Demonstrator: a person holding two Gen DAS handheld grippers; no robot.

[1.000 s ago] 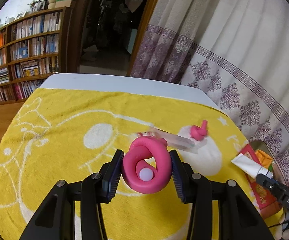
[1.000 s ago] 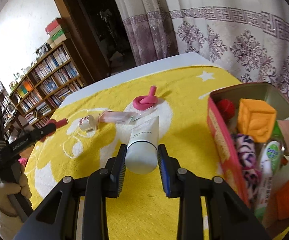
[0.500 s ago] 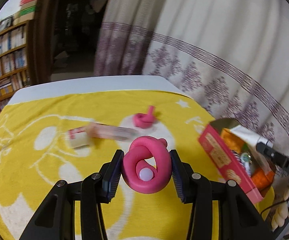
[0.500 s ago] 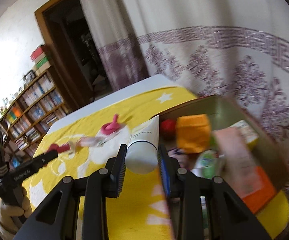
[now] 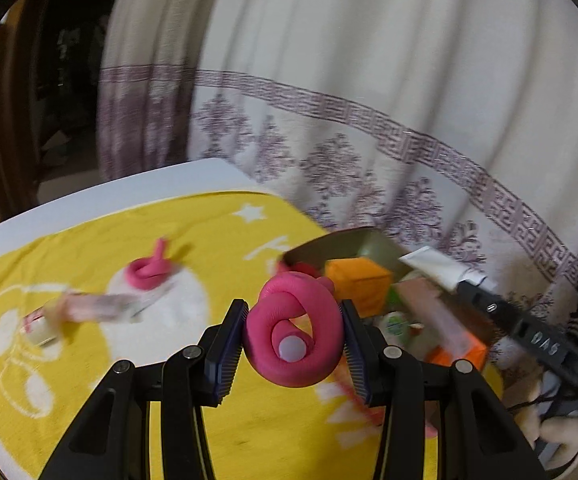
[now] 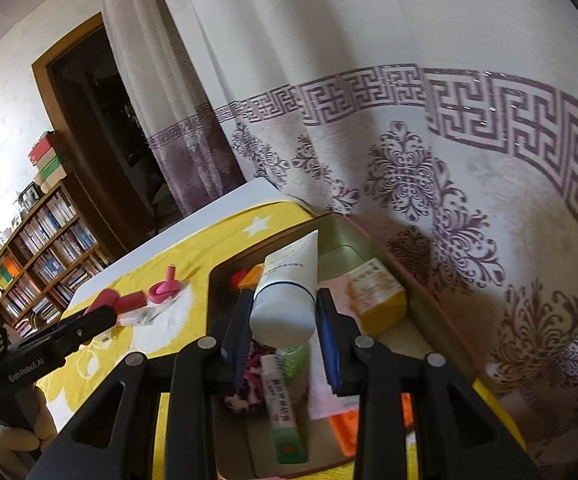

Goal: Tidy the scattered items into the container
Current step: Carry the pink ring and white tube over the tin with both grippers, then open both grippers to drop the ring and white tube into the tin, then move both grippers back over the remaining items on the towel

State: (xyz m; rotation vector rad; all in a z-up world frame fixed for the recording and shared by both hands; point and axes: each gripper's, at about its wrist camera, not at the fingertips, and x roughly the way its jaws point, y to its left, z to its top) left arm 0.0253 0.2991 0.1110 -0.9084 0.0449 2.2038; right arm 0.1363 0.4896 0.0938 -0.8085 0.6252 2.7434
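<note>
My left gripper [image 5: 293, 344] is shut on a knotted pink rubber loop [image 5: 295, 334], held above the yellow towel just left of the open tin box [image 5: 329, 246]. My right gripper [image 6: 282, 326] is shut on a white cream tube [image 6: 289, 288], held cap end toward the camera over the inside of the tin box [image 6: 429, 292]. The left wrist view shows that white tube [image 5: 437, 266] over the box's far side. A smaller pink knot [image 5: 149, 270], a clear wrapped item [image 5: 97, 306] and a small white jar [image 5: 41, 326] lie on the towel.
The box holds an orange block [image 5: 359, 284], a yellow soap bar [image 6: 377, 292], a green-white tube [image 6: 285, 408], a striped cloth and orange pieces. A patterned curtain [image 6: 429, 160] hangs close behind the table. Bookshelves [image 6: 45, 248] and a dark doorway stand at the left.
Both grippers have swung right toward the tin box with their loads. The white tube has moved from over the towel to over the box; the pink loop has come near the box's left wall.
</note>
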